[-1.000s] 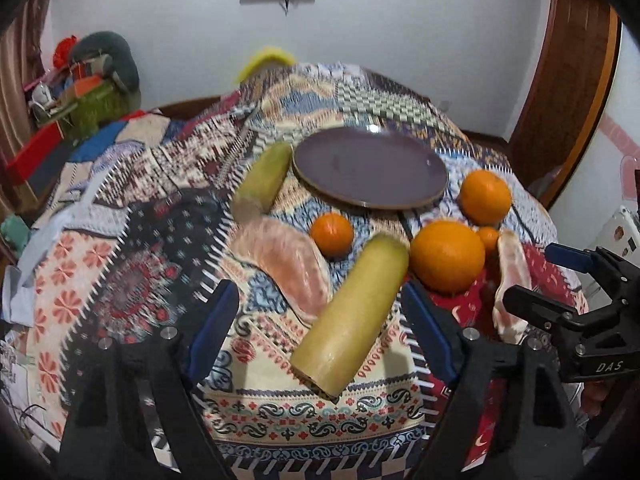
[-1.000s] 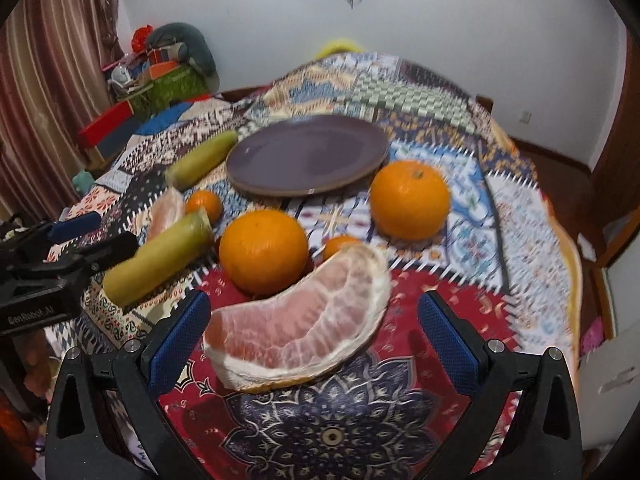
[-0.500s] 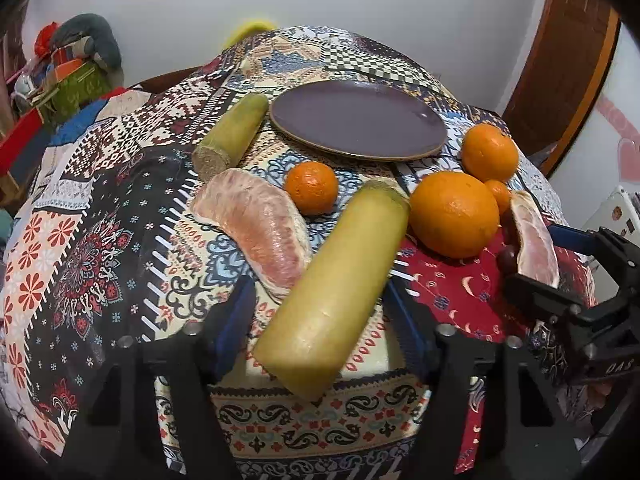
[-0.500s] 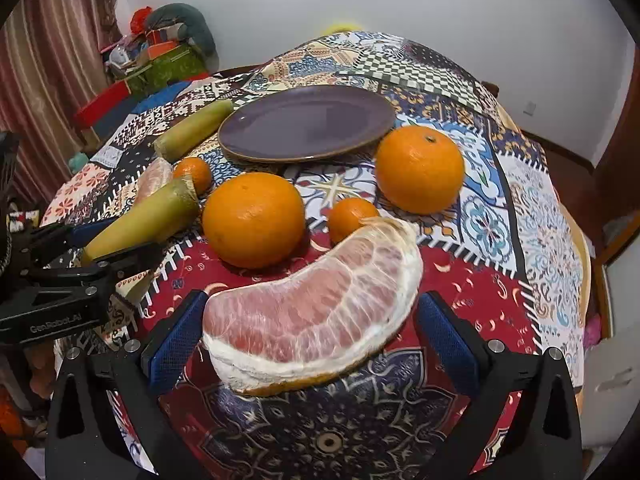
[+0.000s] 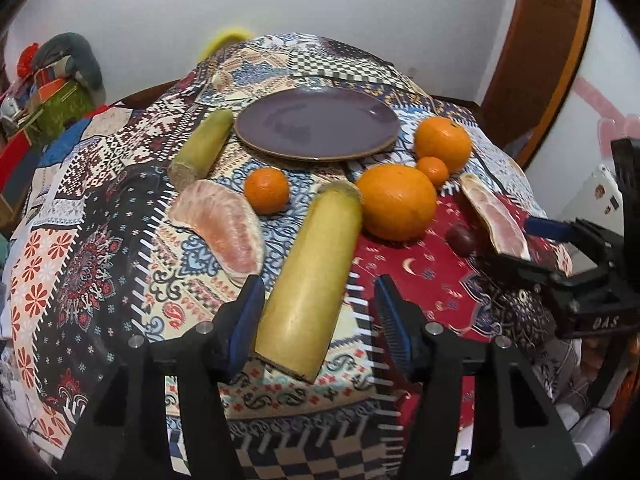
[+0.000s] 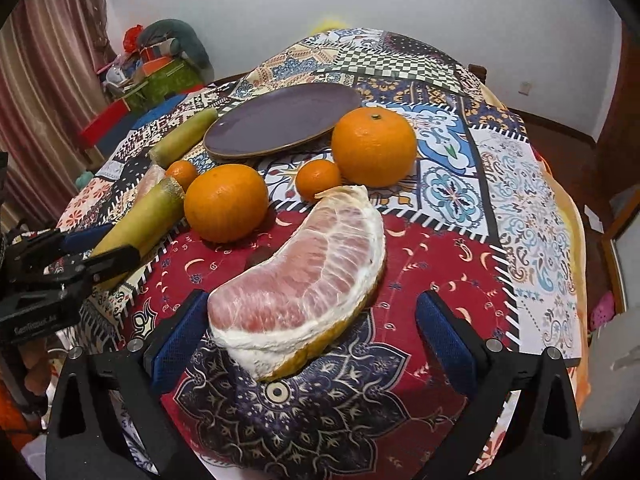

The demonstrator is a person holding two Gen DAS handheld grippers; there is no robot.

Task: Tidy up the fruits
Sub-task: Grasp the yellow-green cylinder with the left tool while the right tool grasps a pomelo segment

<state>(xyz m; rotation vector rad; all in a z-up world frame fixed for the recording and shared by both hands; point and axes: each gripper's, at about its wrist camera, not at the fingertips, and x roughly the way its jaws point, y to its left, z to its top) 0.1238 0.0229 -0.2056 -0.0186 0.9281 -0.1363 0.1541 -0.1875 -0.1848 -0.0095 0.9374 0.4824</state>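
L wrist view shows the left gripper (image 5: 316, 316) w/ jaws just closing in round the near sugarcane piece (image 5: 310, 280), left pad at its side, right pad still a gap off, so no pinch yet; it also shows the 2nd pomelo wedge (image 5: 222, 228) whole, which the R view mostly hides behind the cane. R view shows the right gripper (image 6: 316, 344) jaws just narrowing a bit but spread wide, not touching the pomelo wedge (image 6: 304, 284) on the red cloth (image 6: 440, 260) between them. Purple plate (image 6: 280, 120) sits bare behind the oranges (image 6: 226, 202); a dark round thing by the wedge in L view is too blurred to name.
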